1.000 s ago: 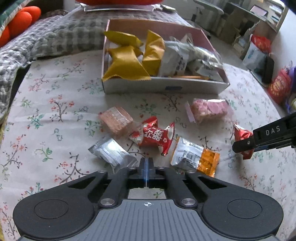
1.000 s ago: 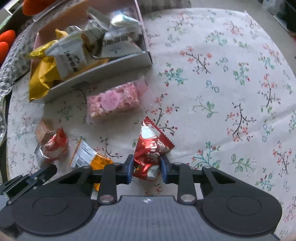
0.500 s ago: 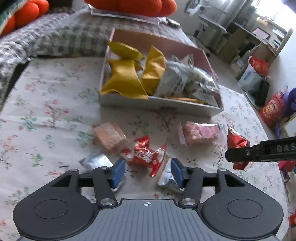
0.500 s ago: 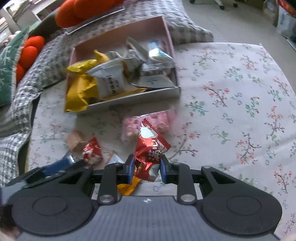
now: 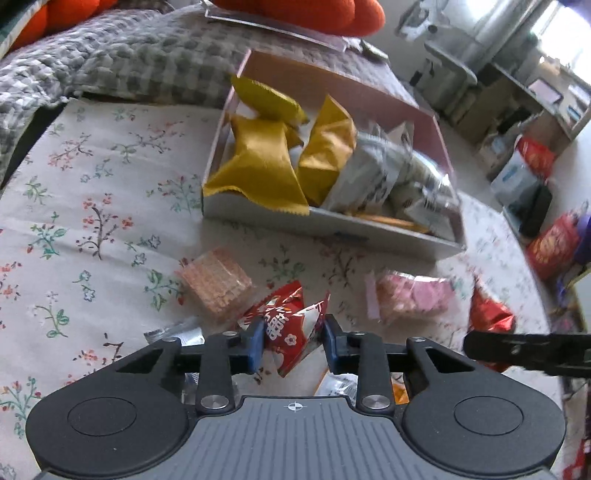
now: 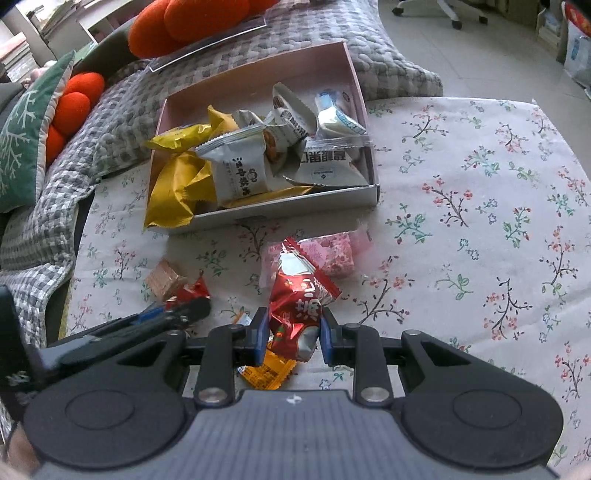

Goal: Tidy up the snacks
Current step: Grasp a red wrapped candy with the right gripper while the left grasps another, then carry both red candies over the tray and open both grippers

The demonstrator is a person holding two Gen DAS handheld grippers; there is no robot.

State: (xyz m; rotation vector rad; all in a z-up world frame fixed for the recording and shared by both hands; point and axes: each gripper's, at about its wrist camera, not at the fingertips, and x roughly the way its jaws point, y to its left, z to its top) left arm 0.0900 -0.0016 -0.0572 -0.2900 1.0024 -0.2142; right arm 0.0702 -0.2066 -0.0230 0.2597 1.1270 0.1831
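A pink box [image 5: 343, 86] [image 6: 255, 79] holds several yellow and white snack packets at the far side of the floral tablecloth. My left gripper [image 5: 293, 341] is shut on a red-and-white snack packet [image 5: 286, 330], low over the cloth. My right gripper [image 6: 293, 338] is shut on a shiny red snack packet [image 6: 299, 299], held above the cloth; this packet also shows in the left wrist view [image 5: 489, 317]. A pink wafer block [image 5: 216, 280], a pink-wrapped snack [image 5: 410, 297] [image 6: 332, 254], a silver packet [image 5: 177, 334] and an orange packet [image 6: 267, 373] lie loose.
A grey checked blanket [image 5: 110, 62] and orange cushions [image 6: 192, 22] lie behind the box. A green pillow [image 6: 22, 129] is at the left. Bags and shelves stand on the floor [image 5: 535, 166] past the table's right edge.
My left gripper opened, moved forward and closed on the red-and-white packet. My right gripper lifted its red packet off the cloth and drew back.
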